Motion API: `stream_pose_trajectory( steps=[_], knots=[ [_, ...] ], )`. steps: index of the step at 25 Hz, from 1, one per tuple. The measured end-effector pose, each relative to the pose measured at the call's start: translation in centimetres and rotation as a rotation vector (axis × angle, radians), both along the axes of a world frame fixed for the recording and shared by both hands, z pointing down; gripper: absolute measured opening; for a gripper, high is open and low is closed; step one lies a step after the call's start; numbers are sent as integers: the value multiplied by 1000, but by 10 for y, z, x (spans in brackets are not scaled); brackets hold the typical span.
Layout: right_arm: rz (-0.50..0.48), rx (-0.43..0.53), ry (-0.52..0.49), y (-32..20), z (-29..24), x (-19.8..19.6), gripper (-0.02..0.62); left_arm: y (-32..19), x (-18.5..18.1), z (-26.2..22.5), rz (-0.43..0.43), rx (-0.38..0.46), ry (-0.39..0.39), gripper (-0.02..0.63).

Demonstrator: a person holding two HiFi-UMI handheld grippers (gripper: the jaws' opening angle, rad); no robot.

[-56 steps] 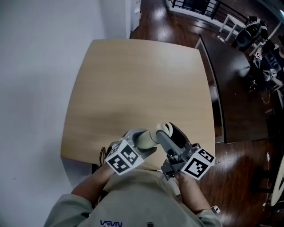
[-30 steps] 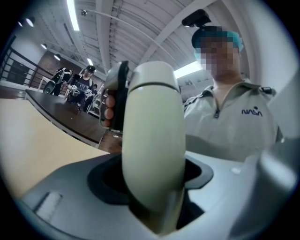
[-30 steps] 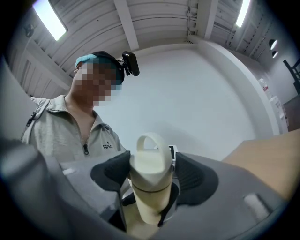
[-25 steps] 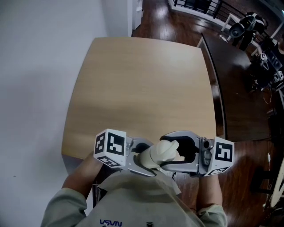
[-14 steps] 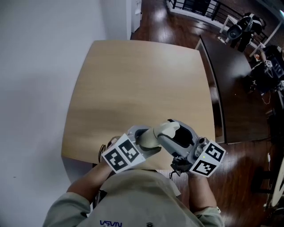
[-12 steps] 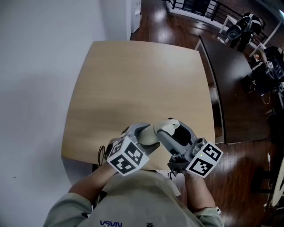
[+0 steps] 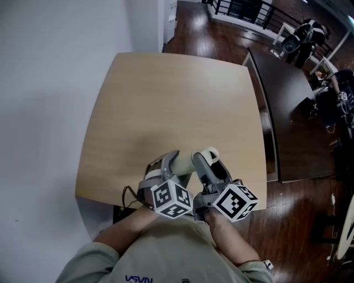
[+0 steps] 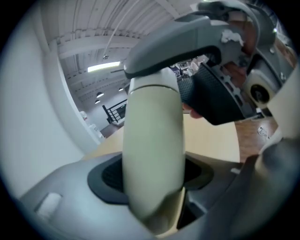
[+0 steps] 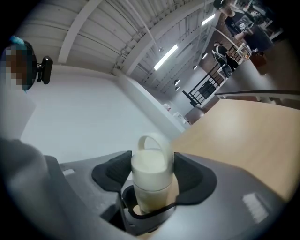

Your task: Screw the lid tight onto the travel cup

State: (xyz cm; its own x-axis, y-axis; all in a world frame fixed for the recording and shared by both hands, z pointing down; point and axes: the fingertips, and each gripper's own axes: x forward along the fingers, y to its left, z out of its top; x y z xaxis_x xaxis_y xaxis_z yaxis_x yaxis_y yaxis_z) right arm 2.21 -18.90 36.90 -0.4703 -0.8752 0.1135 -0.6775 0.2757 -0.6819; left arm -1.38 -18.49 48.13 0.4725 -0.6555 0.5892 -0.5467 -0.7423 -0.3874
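A cream travel cup (image 7: 185, 162) is held over the near edge of the wooden table (image 7: 166, 99), tilted with its top toward the right. My left gripper (image 7: 174, 164) is shut on the cup body (image 8: 152, 140), which runs lengthwise between its dark pads (image 8: 105, 176). My right gripper (image 7: 208, 164) is shut on the cream lid (image 9: 150, 164). The lid's loop handle (image 9: 152, 140) sticks out past the right pads (image 9: 193, 177). In the right gripper view the cup body (image 9: 150, 199) shows below the lid, ringed by the left gripper's grey jaw. The two marker cubes sit side by side close to the person's chest.
A white wall (image 7: 50, 83) runs along the table's left side. A dark table (image 7: 287, 99) stands to the right over a wooden floor (image 7: 310, 210). A black railing (image 7: 243, 8) and people at desks (image 7: 326, 88) are far behind.
Both grippers have sunk toward the table's near edge and turned, keeping the cup and lid between them. The two marker cubes have come together in front of the person's chest.
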Motion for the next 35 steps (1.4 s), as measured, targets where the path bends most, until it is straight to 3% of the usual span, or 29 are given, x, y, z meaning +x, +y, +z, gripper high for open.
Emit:
stream_pose_trajectory(
  steps=[5, 11, 14, 17, 21, 24, 27, 32, 35],
  knots=[
    [-51, 15, 14, 1, -1, -5, 281, 8, 4, 4, 34, -97, 82, 314],
    [-202, 182, 42, 15, -43, -6, 304, 38, 13, -21, 186, -347, 347, 314],
    [-355, 310, 56, 34, -68, -5, 304, 62, 14, -45, 348, -501, 492, 314],
    [-556, 413, 77, 62, -88, -12, 304, 102, 13, -74, 590, -650, 593, 314],
    [-798, 495, 66, 90, -101, -29, 328, 142, 3, -108, 907, -752, 686, 314],
    [-925, 523, 39, 104, -113, -42, 333, 157, -1, -119, 1040, -794, 688, 314],
    [-1009, 537, 69, 114, -116, -50, 333, 166, 1, -120, 1096, -816, 637, 314],
    [-1034, 545, 86, 116, -116, -51, 331, 169, 8, -114, 1098, -832, 590, 314],
    [-1019, 548, 89, 114, -116, -50, 287, 163, 8, -112, 1068, -819, 583, 314]
  ],
)
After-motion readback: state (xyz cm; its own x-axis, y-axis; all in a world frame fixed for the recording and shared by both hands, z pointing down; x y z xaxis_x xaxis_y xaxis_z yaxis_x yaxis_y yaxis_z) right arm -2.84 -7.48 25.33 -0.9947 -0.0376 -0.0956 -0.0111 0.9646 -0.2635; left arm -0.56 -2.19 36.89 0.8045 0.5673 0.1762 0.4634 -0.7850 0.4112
